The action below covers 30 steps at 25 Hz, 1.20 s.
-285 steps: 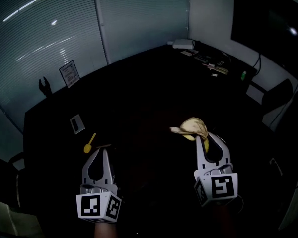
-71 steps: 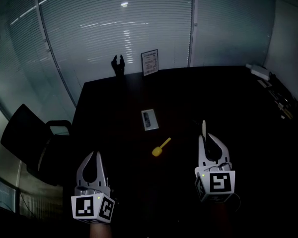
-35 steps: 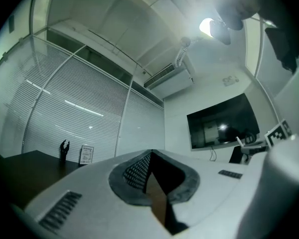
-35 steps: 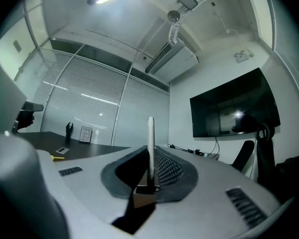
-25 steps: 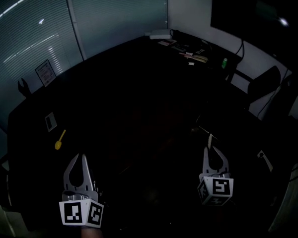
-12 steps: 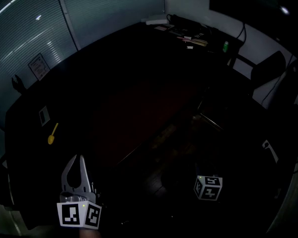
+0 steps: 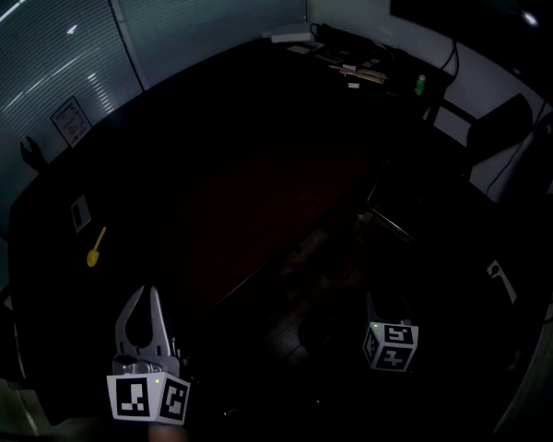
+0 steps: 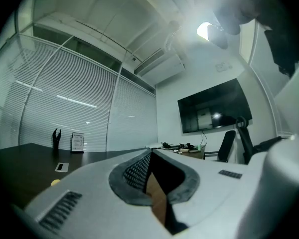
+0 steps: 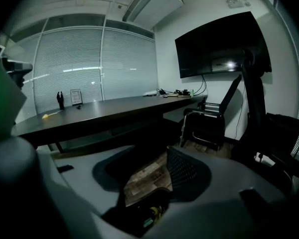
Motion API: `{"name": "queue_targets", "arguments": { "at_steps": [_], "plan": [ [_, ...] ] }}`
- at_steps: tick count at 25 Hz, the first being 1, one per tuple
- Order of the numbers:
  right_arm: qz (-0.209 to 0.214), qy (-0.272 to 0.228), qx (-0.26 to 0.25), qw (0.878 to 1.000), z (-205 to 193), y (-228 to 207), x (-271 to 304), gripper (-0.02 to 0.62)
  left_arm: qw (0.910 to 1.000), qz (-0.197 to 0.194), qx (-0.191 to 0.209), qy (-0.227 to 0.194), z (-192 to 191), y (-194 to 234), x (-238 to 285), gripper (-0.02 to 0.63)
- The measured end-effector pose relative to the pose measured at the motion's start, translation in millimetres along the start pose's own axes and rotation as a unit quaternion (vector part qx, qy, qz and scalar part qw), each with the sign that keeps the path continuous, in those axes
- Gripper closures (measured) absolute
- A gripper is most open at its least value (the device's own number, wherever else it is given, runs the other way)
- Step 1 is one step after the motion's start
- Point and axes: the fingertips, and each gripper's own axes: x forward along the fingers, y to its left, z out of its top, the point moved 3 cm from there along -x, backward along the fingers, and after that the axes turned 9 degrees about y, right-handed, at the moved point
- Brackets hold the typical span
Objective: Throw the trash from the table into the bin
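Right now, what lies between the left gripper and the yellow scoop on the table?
Nothing: in the head view, the dark tabletop between the left gripper and the yellow scoop is bare.

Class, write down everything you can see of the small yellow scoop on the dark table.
The scoop is small, bright yellow and plastic-looking, with a rounded bowl and a thin straight handle. It lies flat on the dark table, near its left end in the head view, the handle slanting up and right from the bowl. A small grey card lies close by, apart from it. Nothing else touches it.
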Motion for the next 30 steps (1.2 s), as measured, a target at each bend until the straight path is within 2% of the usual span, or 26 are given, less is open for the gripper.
{"name": "queue_targets", "arguments": {
  "at_steps": [2, 7, 11, 13, 15, 17, 21, 25, 30],
  "plan": [
    [-0.001, -0.004, -0.001, 1.0, 3, 1, 0, 0.403, 1.0, 0.003, 0.008, 0.003, -1, -1, 1, 0.607],
    [-0.002, -0.012, -0.008, 1.0, 9, 2, -1, 0.403, 0.9997, 0.001, -0.019, -0.012, 2, 5, -1, 0.607],
    [0.013, -0.027, -0.027, 0.999, 21, 13, -9, 0.408, 0.9997, 0.008, -0.019, -0.01, 5, 12, -6, 0.607],
    [0.013, -0.045, -0.027, 0.999, 33, 17, -15, 0.429, 0.9997, 0.011, -0.02, -0.011, 8, 16, -9, 0.607],
    [0.002, -0.059, -0.028, 0.998, 46, 21, -22, 0.521, 0.9996, 0.016, -0.02, -0.013, 11, 21, -13, 0.607],
    [-0.001, -0.064, -0.033, 0.997, 55, 28, -26, 0.575, 0.9994, 0.022, -0.02, -0.017, 15, 27, -18, 0.607],
    [0.02, -0.08, -0.042, 0.996, 79, 47, -36, 0.588, 0.9987, 0.041, -0.02, -0.025, 28, 42, -33, 0.607],
    [0.073, -0.139, -0.079, 0.984, 135, 100, -72, 0.589, 0.9962, 0.075, -0.024, -0.036, 45, 73, -60, 0.607],
    [0.158, -0.225, -0.116, 0.954, 213, 210, -124, 0.589, 0.9871, 0.146, -0.031, -0.058, 69, 145, -116, 0.607]
  ]
}}
